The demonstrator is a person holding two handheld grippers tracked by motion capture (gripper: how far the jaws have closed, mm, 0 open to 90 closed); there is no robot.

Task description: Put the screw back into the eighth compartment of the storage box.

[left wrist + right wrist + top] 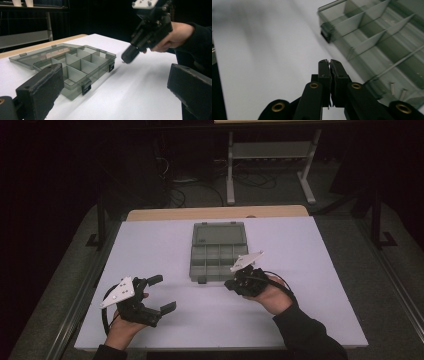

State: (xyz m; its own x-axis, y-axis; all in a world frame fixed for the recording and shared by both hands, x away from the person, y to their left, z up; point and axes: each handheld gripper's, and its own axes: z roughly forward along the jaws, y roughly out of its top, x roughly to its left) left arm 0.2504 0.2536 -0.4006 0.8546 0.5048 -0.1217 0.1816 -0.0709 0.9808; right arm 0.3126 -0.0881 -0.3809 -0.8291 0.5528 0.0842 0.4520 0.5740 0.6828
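While my left tongs [161,293] hang open over the worktop [310,270], I see the box [218,251] mid-table, lid back. My right tongs [329,65] are pressed shut beside its front edge; something thin between the pads is too small to identify.

high view: above, facing forward-down | gripper views: low, close | shared: compartment box [218,251]

- I hold two black hand-held grippers: my left hand-held gripper [159,293], my right hand-held gripper [231,284].
- One grey translucent plastic compartment box [217,251], lid open.
- Two small metal springs [397,91] in it.
- One white desk [300,265].
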